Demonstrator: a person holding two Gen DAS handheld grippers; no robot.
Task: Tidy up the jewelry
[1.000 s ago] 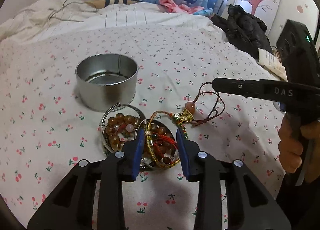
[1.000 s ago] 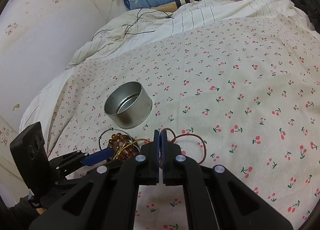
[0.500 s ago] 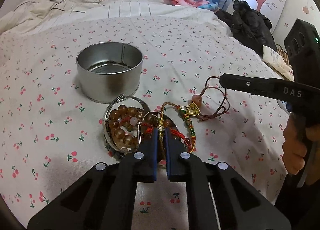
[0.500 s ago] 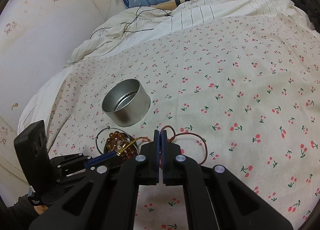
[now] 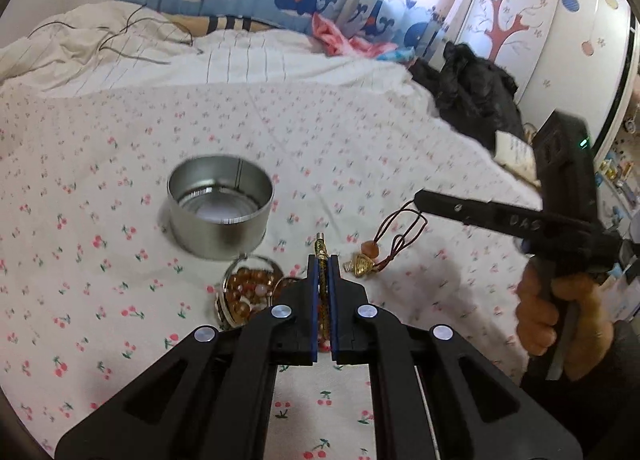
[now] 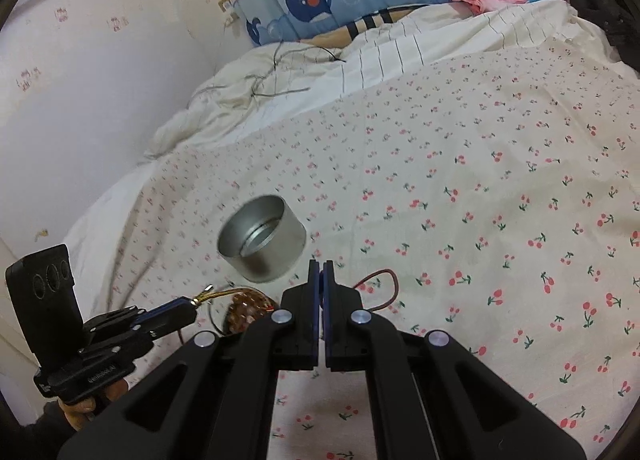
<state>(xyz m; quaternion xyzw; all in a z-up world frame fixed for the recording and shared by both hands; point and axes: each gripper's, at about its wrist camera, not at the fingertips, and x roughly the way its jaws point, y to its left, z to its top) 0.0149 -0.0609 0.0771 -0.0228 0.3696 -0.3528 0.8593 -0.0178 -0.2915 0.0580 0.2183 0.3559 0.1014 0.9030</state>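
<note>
Above a cherry-print bed [image 5: 400, 140], the left gripper [image 5: 323, 260] is clamped on a gold braided bracelet [image 5: 320, 250], its clasp end jutting past the fingers [image 5: 312, 280], while the right gripper [image 5: 418, 200] is closed on the dark red cord [image 5: 404, 228] of a pendant [image 5: 360, 266] that dangles below it. The step in hand looks like pulling pieces from the pile. Next, each piece likely needs carrying to the open metal tin [image 5: 220, 220], left of centre and apparently empty. A heap of amber beads [image 5: 246, 292] and a thin silver bangle [image 5: 224, 310] lies just below the tin, close enough to snag either strand. Black clothing [image 5: 472, 92] lies at upper right.
</note>
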